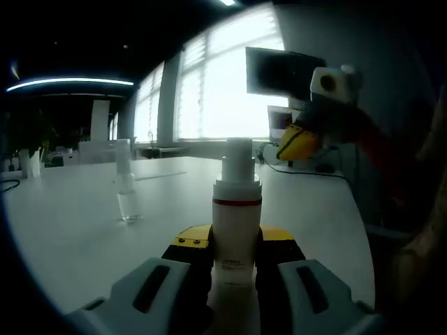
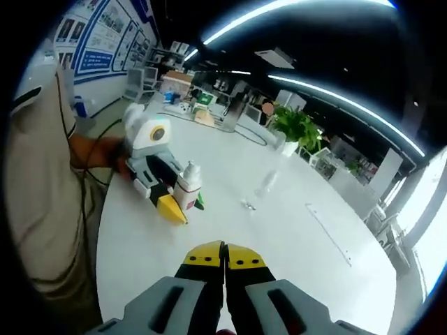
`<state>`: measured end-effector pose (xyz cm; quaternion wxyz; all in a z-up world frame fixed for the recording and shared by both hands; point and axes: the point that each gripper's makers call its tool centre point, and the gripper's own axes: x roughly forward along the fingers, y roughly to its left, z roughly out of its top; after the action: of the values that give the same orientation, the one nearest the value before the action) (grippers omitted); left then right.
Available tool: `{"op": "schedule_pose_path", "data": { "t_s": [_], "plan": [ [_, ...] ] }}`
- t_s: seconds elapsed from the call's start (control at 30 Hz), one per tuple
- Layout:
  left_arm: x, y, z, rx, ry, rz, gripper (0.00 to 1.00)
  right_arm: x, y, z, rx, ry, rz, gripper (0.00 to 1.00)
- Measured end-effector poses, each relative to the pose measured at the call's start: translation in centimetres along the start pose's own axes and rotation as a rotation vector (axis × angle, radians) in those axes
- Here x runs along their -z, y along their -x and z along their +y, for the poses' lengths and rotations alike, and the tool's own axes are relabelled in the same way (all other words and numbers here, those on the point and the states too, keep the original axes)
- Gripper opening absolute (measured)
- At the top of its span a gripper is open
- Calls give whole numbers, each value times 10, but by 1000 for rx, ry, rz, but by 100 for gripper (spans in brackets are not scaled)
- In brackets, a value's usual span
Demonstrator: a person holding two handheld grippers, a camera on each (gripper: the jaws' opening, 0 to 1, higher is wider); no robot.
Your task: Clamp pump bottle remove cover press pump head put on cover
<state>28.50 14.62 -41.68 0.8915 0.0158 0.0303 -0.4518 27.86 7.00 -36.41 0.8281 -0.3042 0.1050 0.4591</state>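
White tabletop (image 1: 77,230), wide and curved at its edge, set in an open office with bright windows on one side and ceiling light strips overhead.

Left gripper (image 1: 234,269): grey body, yellow-and-black tipped jaws closed on the lower body of the pump bottle (image 1: 236,230). Bottle stands upright on the table, white, with a red band below its collar; the pump head at top is uncovered.

Clear cover (image 1: 126,183): transparent cap standing upright on the table, left of the bottle in the left gripper view and well apart from it. In the right gripper view the same cover (image 2: 264,187) sits beyond the bottle (image 2: 188,185), toward the middle of the table.

Right gripper (image 2: 224,257): jaws pressed together, tips touching, nothing between them, held above the table and apart from the bottle. In the left gripper view it (image 1: 299,142) appears raised at upper right.

Person (image 2: 42,202): light shirt, at the table edge beside the left gripper (image 2: 162,183).

Monitor (image 1: 283,72): dark screen on the far side of the table.

Potted plant (image 2: 297,128): green, at the far edge.
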Motion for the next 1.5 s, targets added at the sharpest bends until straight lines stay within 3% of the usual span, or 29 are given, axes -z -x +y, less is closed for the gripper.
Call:
{"op": "schedule_pose_path", "data": {
  "t_s": [0.77, 0.97, 1.5],
  "plan": [
    [0, 0, 2, -6, 1, 0, 14, 24, 2, 2, 101, -148, -91, 0],
    [0, 0, 2, -8, 0, 0, 14, 31, 7, 0, 138, -224, -134, 0],
    [0, 0, 2, -8, 0, -1, 14, 54, 11, 10, 167, -360, -193, 0]
  ]
}}
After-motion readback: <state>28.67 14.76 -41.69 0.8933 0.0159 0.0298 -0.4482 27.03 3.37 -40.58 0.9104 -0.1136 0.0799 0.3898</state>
